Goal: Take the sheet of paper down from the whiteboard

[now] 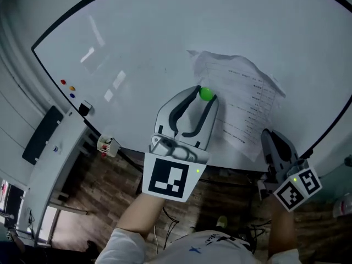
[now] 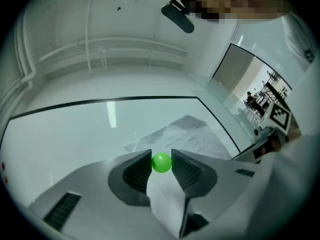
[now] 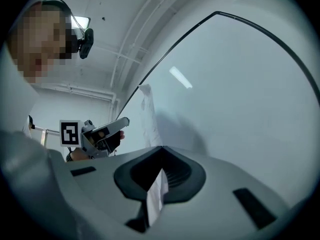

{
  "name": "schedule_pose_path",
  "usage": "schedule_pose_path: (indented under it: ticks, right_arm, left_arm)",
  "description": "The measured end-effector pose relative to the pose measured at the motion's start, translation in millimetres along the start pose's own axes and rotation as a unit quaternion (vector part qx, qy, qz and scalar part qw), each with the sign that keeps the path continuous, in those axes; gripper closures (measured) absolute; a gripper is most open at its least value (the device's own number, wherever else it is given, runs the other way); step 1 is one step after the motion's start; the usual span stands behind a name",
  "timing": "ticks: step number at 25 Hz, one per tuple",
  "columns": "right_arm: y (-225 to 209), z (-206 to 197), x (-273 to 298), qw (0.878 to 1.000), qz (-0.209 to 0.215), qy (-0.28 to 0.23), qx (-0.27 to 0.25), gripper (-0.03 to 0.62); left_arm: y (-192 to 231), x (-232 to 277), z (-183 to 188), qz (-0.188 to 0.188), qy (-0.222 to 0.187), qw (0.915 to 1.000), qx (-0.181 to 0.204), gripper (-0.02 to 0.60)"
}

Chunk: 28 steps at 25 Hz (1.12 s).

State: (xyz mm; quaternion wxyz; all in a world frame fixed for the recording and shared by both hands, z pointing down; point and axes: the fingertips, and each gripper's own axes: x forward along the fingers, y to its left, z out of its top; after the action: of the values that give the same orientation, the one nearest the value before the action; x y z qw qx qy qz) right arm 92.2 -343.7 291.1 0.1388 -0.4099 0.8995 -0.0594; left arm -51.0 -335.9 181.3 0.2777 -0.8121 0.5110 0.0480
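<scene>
Left gripper (image 1: pixel 205 97) pinched the green magnet (image 2: pixel 161 162) at the sheet of paper (image 1: pixel 242 92), which lay crumpled on the whiteboard (image 1: pixel 137 48). Right gripper (image 1: pixel 268 133) was clamped on the sheet's lower edge. Step: freeing the magnet. Next, probably: draw the sheet clear without tearing.

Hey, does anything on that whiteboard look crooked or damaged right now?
Yes. The sheet of paper sits askew against the whiteboard, wrinkled, with its edges lifting off. The left gripper has its jaws on a green ball by the sheet's left edge. The right gripper is shut on its lower corner.
</scene>
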Motion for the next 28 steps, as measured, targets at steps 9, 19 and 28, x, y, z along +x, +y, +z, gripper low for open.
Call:
schedule_pose_path:
  ticks: [9,19,28]
  right_arm:
    - [30,-51,-30,0.997,-0.056,0.043,0.022,0.580]
    - [58,-103,-75,0.992,-0.101,0.078,0.019,0.580]
    - [71,-121,-95,0.988,-0.119,0.092,0.019,0.580]
  left_arm:
    - [-32,-69,-60,-0.070,0.059,0.9925,-0.081,0.449]
    - [-86,-135,-92,-0.115,0.071,0.9779,-0.160,0.449]
    - [-99,-158,-107,-0.128,0.087,0.9717,-0.179,0.449]
